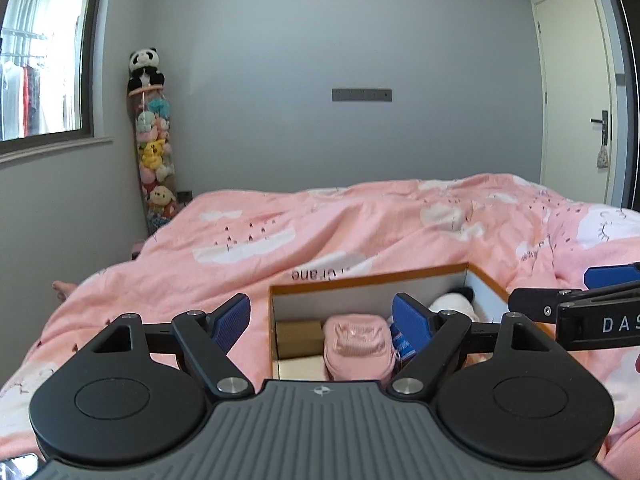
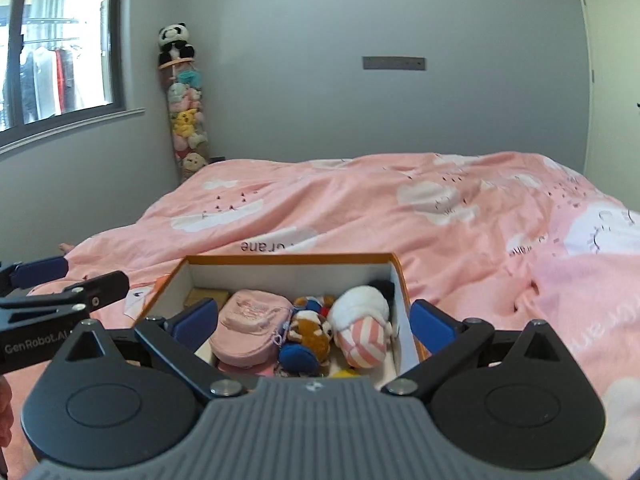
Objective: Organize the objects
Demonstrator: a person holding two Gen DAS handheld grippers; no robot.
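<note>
An orange-edged box (image 2: 394,276) sits on a pink bed (image 2: 360,208), holding a pink pouch (image 2: 250,326) and plush toys (image 2: 362,320). Both tools hover over it — left tool (image 1: 324,320) and right tool (image 2: 314,320) spread wide, gripping nothing.

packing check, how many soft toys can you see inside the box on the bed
2 clear ones in the box: a white plush in pink stripes at the right wall, and a brown and blue one beside the pink pouch. Yellow at the near edge hints at more hidden.
</note>
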